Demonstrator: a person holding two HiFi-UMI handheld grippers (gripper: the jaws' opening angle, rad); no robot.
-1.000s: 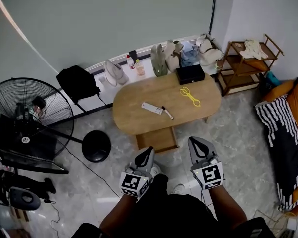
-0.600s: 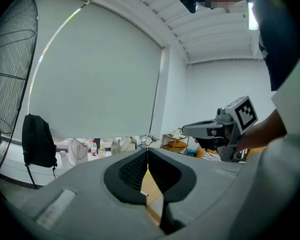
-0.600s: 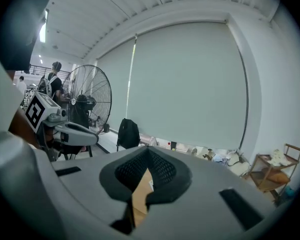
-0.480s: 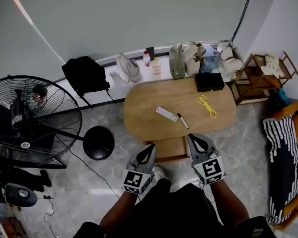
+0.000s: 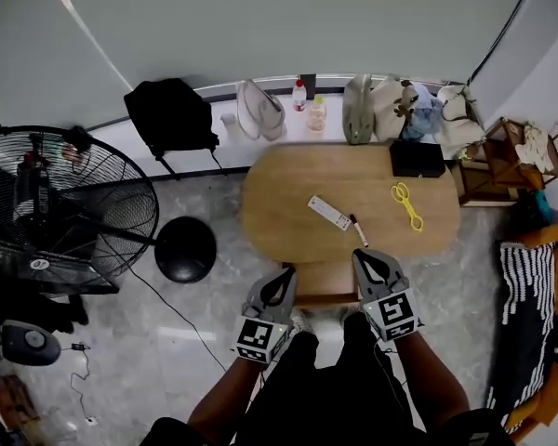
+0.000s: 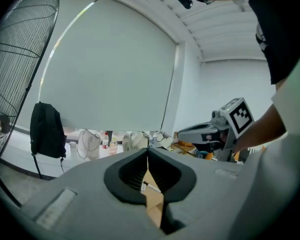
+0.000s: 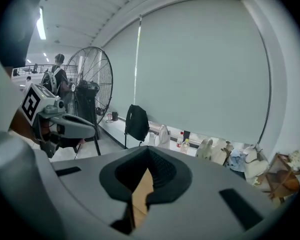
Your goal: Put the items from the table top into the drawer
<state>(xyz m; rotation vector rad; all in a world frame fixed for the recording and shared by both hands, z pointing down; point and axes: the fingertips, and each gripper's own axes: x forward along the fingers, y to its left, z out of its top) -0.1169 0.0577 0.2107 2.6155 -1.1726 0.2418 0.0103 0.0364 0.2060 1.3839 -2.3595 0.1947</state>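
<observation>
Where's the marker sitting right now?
In the head view, the marker lies on the wooden table near its front edge, just right of the white remote and left of the yellow scissor-like tool.

Head view looks steeply down from above the person onto the wooden table (image 5: 288, 179) just ahead. Left gripper view and right gripper view ride low behind their own jaws, facing almost level toward the far blind (image 6: 110, 69). All three share the black backpack (image 5: 170, 114) (image 6: 46, 131) (image 7: 137, 123), far left.
</observation>
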